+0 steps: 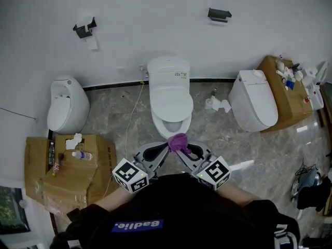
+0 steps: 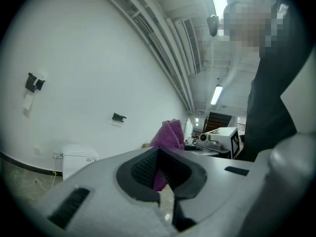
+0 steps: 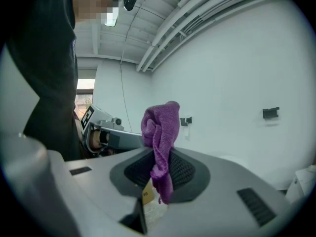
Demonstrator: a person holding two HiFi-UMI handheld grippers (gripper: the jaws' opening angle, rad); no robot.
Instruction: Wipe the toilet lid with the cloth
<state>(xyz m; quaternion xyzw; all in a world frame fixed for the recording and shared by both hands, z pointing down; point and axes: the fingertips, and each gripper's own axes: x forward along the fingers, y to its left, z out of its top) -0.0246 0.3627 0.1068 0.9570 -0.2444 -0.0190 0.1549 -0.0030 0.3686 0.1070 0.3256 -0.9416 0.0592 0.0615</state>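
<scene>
A purple cloth (image 1: 179, 141) is bunched up where my two grippers meet, in front of the white toilet and just short of its bowl rim. The toilet lid (image 1: 171, 101) lies shut. My right gripper (image 1: 182, 150) (image 3: 160, 174) is shut on the cloth (image 3: 160, 125), which stands up out of its pads and hangs down between them. My left gripper (image 1: 166, 147) (image 2: 158, 167) is shut, its tips right against the cloth (image 2: 169, 134). Purple shows through its slit, but a grip there is not plain. The toilet tank (image 2: 79, 159) stands beyond.
Another toilet (image 1: 66, 104) stands at the left and a third (image 1: 254, 100) at the right. Cardboard boxes (image 1: 67, 173) (image 1: 282, 90) with bottles and small items flank them. Two holders (image 1: 84, 30) (image 1: 219, 14) hang on the wall. A cable (image 1: 134, 108) runs down the floor left of the middle toilet.
</scene>
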